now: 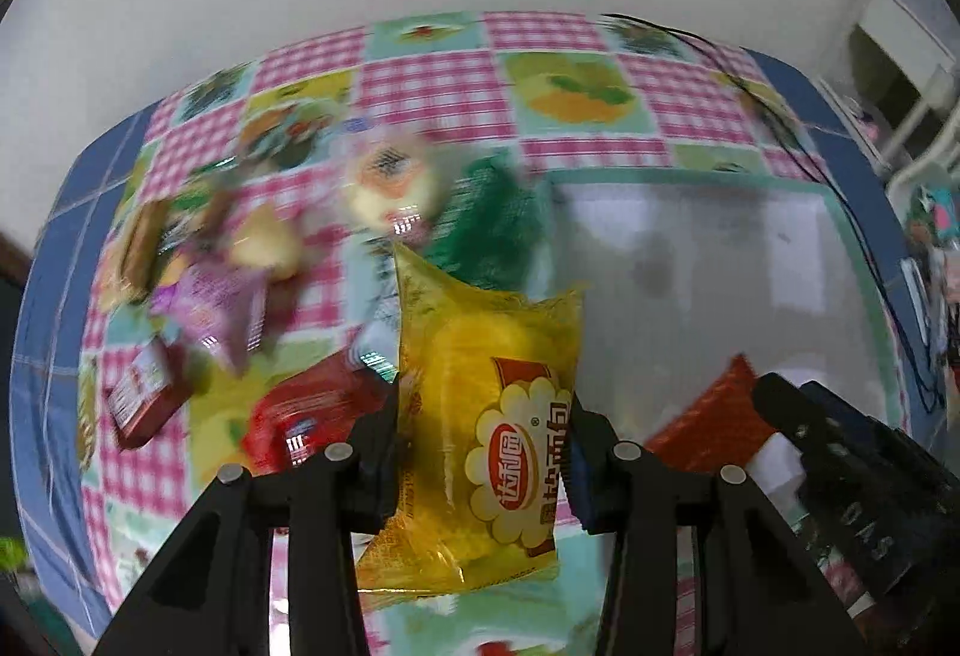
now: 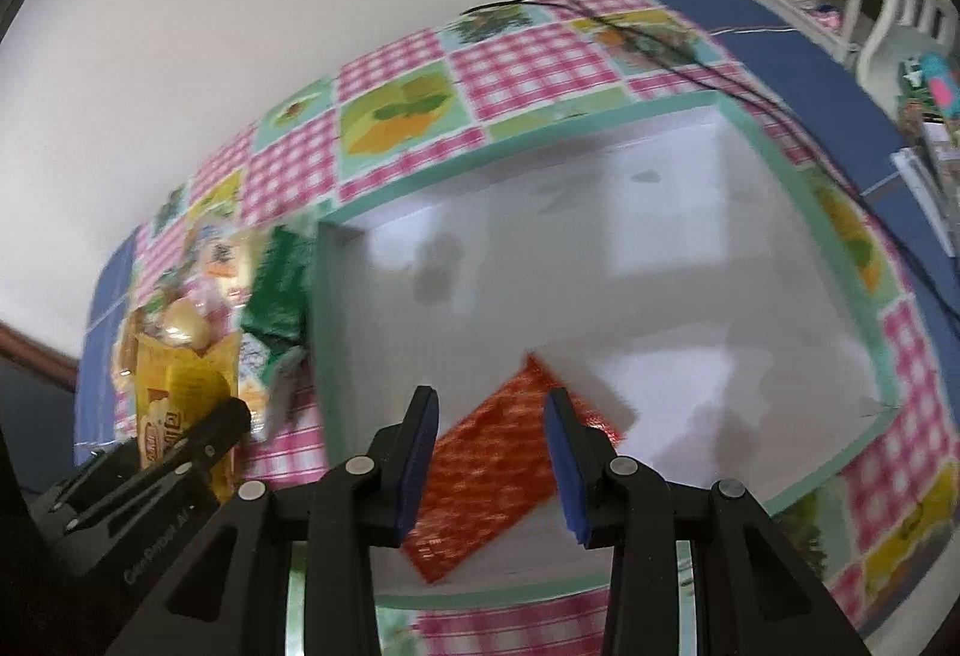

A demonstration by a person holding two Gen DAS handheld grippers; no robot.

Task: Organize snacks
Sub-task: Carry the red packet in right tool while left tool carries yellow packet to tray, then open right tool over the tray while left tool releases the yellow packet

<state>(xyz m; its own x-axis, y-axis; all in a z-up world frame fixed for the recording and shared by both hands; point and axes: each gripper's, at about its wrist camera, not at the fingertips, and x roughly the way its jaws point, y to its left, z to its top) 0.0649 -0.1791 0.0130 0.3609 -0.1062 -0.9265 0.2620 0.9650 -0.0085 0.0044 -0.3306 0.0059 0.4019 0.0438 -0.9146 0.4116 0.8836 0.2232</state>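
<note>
Left wrist view: my left gripper [image 1: 483, 452] clamps a yellow plastic-wrapped bread packet [image 1: 489, 404], held above the pink checked tablecloth [image 1: 420, 86]. Loose snack packs [image 1: 240, 284] crowd the cloth to its left; the white, green-rimmed box [image 1: 708, 248] lies open to its right.

Right wrist view: my right gripper [image 2: 489, 455] stands narrow around an orange-red foil packet [image 2: 492, 470] over the box's near edge [image 2: 480, 596]; whether the pads press on it I cannot tell. The box floor beyond is bare.

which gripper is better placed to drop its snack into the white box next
Right. The right gripper holds the red packet directly over the white box; the left gripper holds its yellow packet above the tablecloth beside it.
</note>
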